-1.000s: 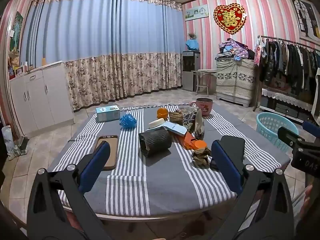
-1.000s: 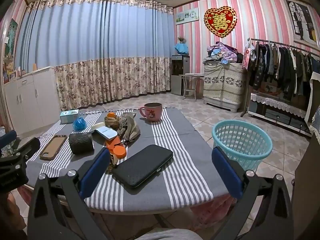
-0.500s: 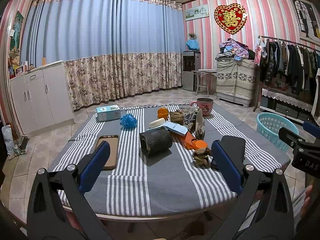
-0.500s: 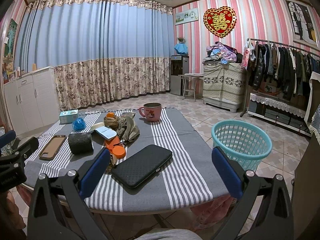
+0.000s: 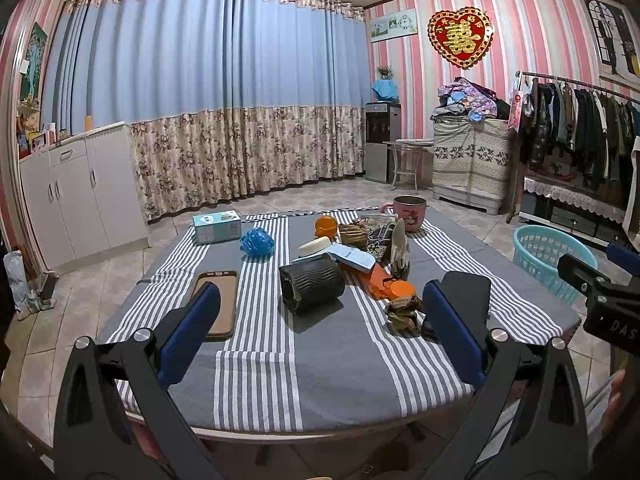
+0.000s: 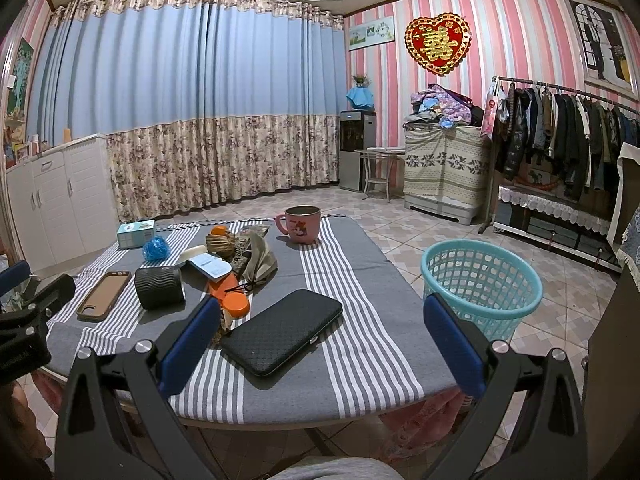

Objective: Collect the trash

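Both grippers, left [image 5: 320, 330] and right [image 6: 320, 334], hang wide open and empty over the table's near edge. Trash (crumpled wrapper [image 5: 403, 312] nearest) sits mid-table; approach low, pinch its middle, carry to basket [image 6: 480, 280].

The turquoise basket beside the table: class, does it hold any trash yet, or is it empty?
Cannot tell fully. The turquoise basket stands upright on the floor; nothing shows above its rim or through its mesh wall, but its bottom is hidden.

black phone case [image 5: 466, 292] partly behind right finger, crumpled wrapper [image 6: 224, 326] half hidden
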`<state>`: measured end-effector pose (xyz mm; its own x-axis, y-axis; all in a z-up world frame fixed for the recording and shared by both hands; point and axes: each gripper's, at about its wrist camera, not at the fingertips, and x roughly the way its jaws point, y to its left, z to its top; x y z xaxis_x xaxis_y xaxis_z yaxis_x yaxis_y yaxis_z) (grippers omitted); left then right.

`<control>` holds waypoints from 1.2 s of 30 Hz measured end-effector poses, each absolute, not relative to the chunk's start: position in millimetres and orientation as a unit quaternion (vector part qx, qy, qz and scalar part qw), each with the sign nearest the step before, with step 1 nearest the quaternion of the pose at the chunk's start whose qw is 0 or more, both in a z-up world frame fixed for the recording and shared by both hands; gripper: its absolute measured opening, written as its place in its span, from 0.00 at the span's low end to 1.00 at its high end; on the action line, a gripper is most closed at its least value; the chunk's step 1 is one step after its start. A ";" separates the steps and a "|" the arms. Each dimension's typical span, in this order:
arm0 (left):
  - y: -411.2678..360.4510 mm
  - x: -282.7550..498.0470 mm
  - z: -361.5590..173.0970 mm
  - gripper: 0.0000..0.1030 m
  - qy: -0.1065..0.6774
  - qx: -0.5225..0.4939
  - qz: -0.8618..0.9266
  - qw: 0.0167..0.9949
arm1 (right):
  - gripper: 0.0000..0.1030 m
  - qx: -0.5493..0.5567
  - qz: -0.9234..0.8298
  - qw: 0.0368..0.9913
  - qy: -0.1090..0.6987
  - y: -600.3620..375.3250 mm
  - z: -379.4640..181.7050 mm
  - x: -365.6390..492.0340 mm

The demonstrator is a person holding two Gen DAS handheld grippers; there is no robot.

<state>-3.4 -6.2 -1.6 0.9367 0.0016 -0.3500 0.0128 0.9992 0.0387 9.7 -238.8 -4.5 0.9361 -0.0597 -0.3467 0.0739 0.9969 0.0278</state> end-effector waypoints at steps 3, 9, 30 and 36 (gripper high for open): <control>-6.2 -3.4 -1.7 0.95 0.178 0.020 -0.003 0.984 | 0.96 0.021 -0.034 0.984 0.175 -239.1 -4.8 9.5; -6.2 -3.4 -1.7 0.95 0.178 0.020 -0.003 0.984 | 0.96 0.021 -0.034 0.984 0.175 -239.2 -5.0 9.4; 6.8 -2.3 5.0 0.95 0.170 0.022 -0.005 0.985 | 0.96 0.022 -0.036 0.984 0.174 -242.4 -2.1 4.6; 7.5 -2.4 5.2 0.95 0.169 0.025 -0.001 0.985 | 0.96 0.020 -0.038 0.984 0.175 -240.6 -6.3 5.8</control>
<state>-2.4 7.5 5.2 0.9430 0.0060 -0.3326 0.0108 0.9988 0.0484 5.8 -240.6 -6.3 0.9356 -0.0670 -0.3466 0.0814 0.9963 0.0271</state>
